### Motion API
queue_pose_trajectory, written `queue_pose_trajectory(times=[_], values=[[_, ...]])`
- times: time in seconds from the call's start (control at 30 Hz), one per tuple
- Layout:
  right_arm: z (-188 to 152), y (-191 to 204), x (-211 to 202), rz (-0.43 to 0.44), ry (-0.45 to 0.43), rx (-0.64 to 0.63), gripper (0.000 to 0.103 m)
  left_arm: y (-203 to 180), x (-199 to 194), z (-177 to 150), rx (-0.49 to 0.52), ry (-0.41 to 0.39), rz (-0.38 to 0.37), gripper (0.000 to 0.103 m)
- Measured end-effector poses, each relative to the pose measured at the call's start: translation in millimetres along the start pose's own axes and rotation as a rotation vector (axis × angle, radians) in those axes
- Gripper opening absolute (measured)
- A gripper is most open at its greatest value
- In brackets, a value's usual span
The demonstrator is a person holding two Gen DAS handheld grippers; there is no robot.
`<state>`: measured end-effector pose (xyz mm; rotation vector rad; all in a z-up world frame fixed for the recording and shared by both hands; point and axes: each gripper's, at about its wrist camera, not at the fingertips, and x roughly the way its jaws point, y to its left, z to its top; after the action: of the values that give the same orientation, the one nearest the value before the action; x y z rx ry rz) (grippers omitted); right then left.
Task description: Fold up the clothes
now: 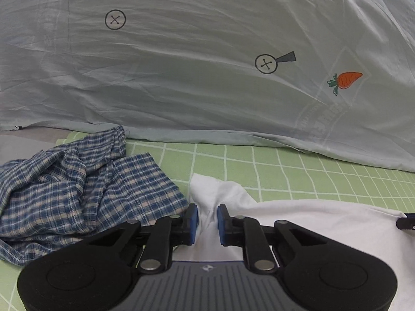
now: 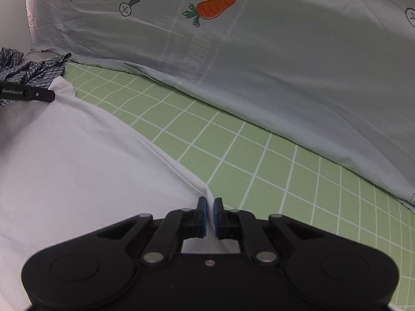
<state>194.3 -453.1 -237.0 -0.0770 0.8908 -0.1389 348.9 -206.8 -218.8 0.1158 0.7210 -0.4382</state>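
While each hand-held gripper pinches the same white garment (image 2: 77,160), the step in hand looks like carrying one edge across to make a fold. The left hand-held gripper (image 1: 207,223) has its blue pads closed down on a bunched corner of the white cloth, with a narrow gap filled by fabric. The right hand-held gripper (image 2: 210,217) is nearly closed on a thin folded edge, the cloth running between its pads. In the right wrist view the tip of the left tool shows at the far corner of that edge, so the two grips sit well apart along one side.

To do this well, I judge both grips should move together and at the same height, keeping the edge taut so it lands straight and no slack bunches up. The left grip holds a thicker wad, which may leave a lump at that corner.

Beside the left tool lies a crumpled blue plaid shirt (image 1: 72,189), touching the white cloth; it is best kept out of the fold. Beneath is a green mat with a white grid (image 2: 259,160). Beyond it rises a pale grey sheet (image 1: 207,64) printed with a carrot (image 2: 212,7) and button marks.
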Motion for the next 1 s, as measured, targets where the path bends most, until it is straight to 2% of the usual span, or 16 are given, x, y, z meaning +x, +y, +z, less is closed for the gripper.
queue_pose_trajectory(times=[0.23, 0.33, 0.4, 0.43, 0.47, 0.5, 0.53, 0.57, 0.6, 0.67, 0.73, 0.8, 0.83, 0.93, 1.0], values=[[75, 41, 41, 0.042, -0.071, 0.016, 0.005, 68, 15, 23, -0.041, -0.042, 0.159, 0.015], [99, 56, 54, 0.053, -0.090, 0.035, 0.006, 88, 19, 32, -0.064, -0.036, 0.189, 0.016], [107, 59, 55, 0.053, -0.089, 0.047, 0.008, 91, 9, 34, -0.085, -0.043, 0.180, 0.017], [107, 57, 51, 0.050, -0.097, 0.064, 0.016, 90, 2, 35, -0.096, -0.050, 0.170, 0.019], [108, 55, 48, 0.047, -0.104, 0.081, 0.033, 88, -6, 36, -0.108, -0.058, 0.160, 0.021], [107, 50, 40, 0.040, -0.117, 0.107, 0.044, 87, -13, 37, -0.119, -0.065, 0.150, 0.025], [104, 43, 27, 0.029, -0.134, 0.142, 0.060, 86, -21, 38, -0.131, -0.072, 0.140, 0.036], [101, 35, 15, 0.018, -0.151, 0.177, 0.065, 85, -29, 38, -0.142, -0.080, 0.130, 0.042], [97, 27, 1, 0.002, -0.167, 0.208, 0.067, 84, -36, 39, -0.153, -0.087, 0.120, 0.054], [86, 9, -33, -0.046, -0.194, 0.261, 0.083, 80, -53, 39, -0.173, -0.102, 0.099, 0.064], [58, -12, -64, -0.115, -0.213, 0.303, 0.090, 67, -78, 32, -0.178, -0.112, 0.086, 0.080], [24, -29, -91, -0.194, -0.193, 0.319, 0.095, 52, -101, 18, -0.175, -0.101, 0.101, 0.083], [6, -37, -105, -0.229, -0.176, 0.329, 0.101, 45, -112, 10, -0.176, -0.089, 0.106, 0.083], [-55, -54, -141, -0.309, -0.110, 0.381, 0.102, 24, -141, -27, -0.213, -0.018, 0.101, 0.084], [-101, -60, -162, -0.328, -0.073, 0.430, 0.102, 11, -162, -55, -0.253, 0.034, 0.089, 0.084]])
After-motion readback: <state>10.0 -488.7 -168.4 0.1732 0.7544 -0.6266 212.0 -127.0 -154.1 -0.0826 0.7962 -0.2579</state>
